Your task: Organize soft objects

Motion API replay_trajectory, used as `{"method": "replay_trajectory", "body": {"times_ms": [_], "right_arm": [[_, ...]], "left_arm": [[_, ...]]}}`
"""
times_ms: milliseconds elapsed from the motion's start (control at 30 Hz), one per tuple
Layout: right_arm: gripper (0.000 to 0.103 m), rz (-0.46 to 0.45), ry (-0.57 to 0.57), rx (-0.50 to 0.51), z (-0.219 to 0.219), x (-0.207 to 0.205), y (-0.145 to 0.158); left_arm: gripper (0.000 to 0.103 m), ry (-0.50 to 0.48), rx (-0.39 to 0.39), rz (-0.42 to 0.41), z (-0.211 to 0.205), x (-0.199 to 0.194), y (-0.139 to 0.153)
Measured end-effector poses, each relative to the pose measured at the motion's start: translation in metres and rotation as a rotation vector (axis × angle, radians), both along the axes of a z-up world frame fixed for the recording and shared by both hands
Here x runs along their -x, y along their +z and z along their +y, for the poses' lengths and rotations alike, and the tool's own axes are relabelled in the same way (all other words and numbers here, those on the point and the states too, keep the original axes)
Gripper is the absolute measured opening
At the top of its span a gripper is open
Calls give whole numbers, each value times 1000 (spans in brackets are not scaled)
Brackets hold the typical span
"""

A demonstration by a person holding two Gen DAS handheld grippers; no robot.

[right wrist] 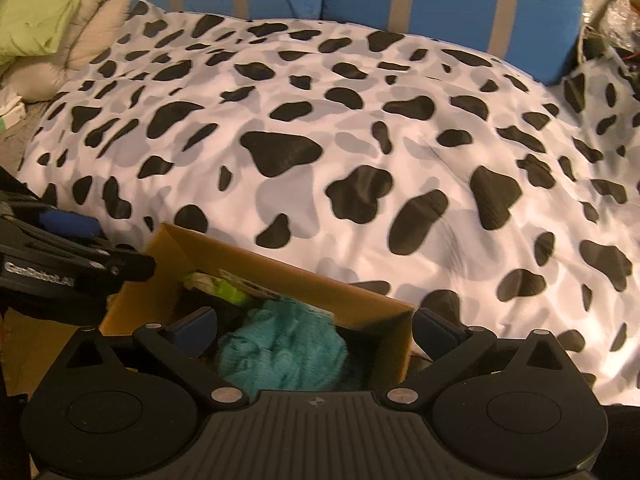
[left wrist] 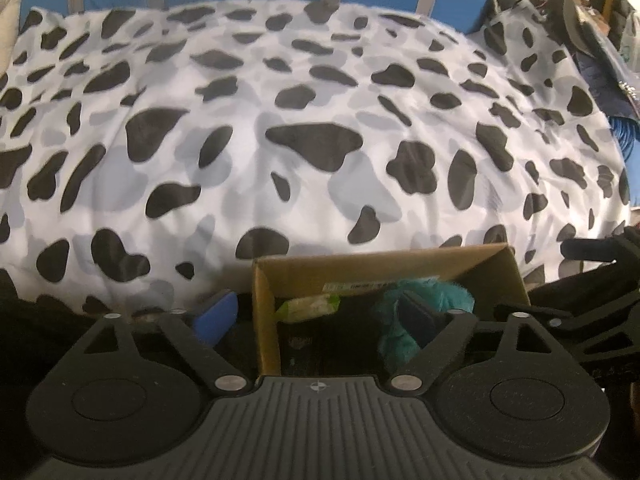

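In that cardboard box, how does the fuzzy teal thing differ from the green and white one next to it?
The teal fuzzy item is one solid blue-green colour, while the green item is lime green with a white part. The teal item looks bulky and shaggy and fills much of the near end of the box; the green item looks flatter and smoother and lies toward the far wall. Both sit loose in the same box, and neither is held.

Cloth (right wrist: 280, 356) in box (right wrist: 256, 264) before bedspread (right wrist: 360, 128)
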State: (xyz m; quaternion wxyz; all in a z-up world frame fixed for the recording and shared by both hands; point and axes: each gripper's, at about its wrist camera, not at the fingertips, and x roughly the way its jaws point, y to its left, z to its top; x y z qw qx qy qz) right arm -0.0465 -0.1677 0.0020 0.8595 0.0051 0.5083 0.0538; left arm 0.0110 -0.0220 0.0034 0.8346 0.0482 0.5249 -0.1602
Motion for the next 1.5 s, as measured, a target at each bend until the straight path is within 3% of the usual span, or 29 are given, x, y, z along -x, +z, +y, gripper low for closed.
{"method": "replay_trajectory", "body": {"times_ms": [33, 200, 600, 833, 1067, 1500], "right_arm": [[103, -1, -5, 10, 0, 1, 0], [103, 23, -59, 29, -5, 6, 1], [103, 163, -118, 61, 4, 24, -6], [103, 258, -140, 40, 8, 34, -16], [103, 311, -154, 37, 6, 32, -26], [103, 332, -156, 46, 6, 29, -30]], "left_arm": [[103, -4, -1, -3, -1, 0, 1], [103, -6, -30, -10, -6, 5, 3], [103, 33, -87, 169, -3, 31, -13], [103, 38, -151, 226, -6, 33, -22], [103, 0, -195, 230, -15, 33, -27], [103, 7, -195, 240, -14, 32, -29]]}}
